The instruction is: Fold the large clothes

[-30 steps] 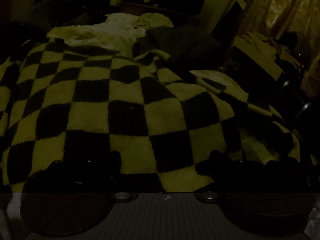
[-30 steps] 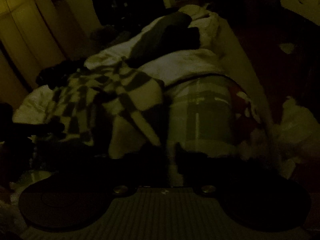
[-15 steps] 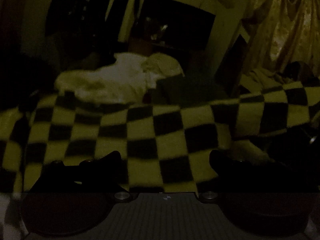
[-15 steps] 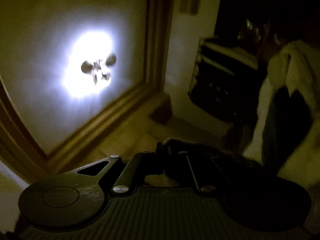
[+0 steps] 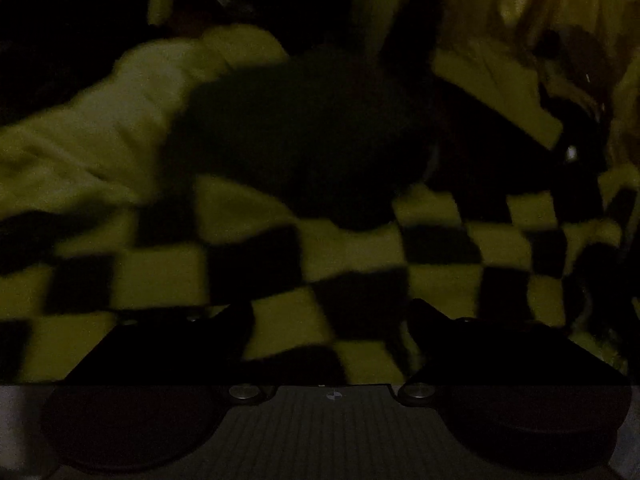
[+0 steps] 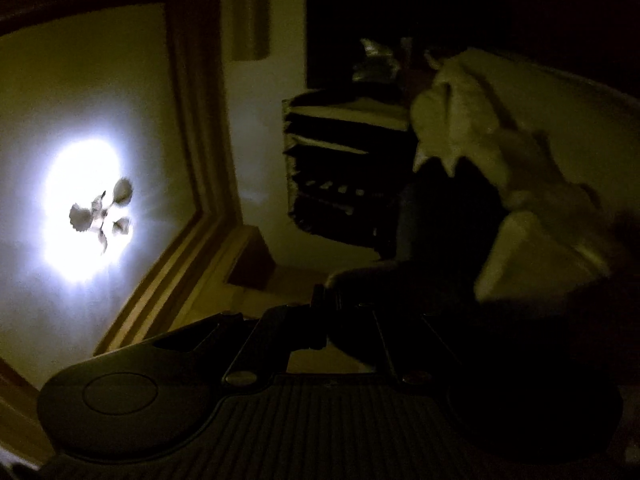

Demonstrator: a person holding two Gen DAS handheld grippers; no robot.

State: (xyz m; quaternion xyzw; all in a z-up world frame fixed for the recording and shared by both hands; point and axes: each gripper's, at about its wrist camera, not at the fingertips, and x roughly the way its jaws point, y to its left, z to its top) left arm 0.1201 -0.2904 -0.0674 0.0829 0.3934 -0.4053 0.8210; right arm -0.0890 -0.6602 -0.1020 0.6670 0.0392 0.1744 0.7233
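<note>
The room is very dim. A black-and-pale checkered cloth (image 5: 360,248) spreads across the lower half of the left wrist view, its far edge blurred and running off to the right. My left gripper (image 5: 330,316) is over it with the jaws wide apart and flat cloth lying between them. In the right wrist view my right gripper (image 6: 320,300) points upward and its tips meet on a dark fold of cloth (image 6: 360,280) that trails to the right; the dimness hides its pattern.
Behind the checkered cloth lie a pale crumpled heap (image 5: 120,120) and a dark garment (image 5: 300,128). A curtain (image 5: 520,0) hangs at the back right. The right wrist view shows a lit ceiling lamp (image 6: 100,216), dark shelves (image 6: 332,168) and pale bedding (image 6: 480,120).
The checkered cloth went from lying flat to having its far edge lifted and stretched; it now sits lower and blurred. The right wrist view swung from the bed up to the ceiling lamp.
</note>
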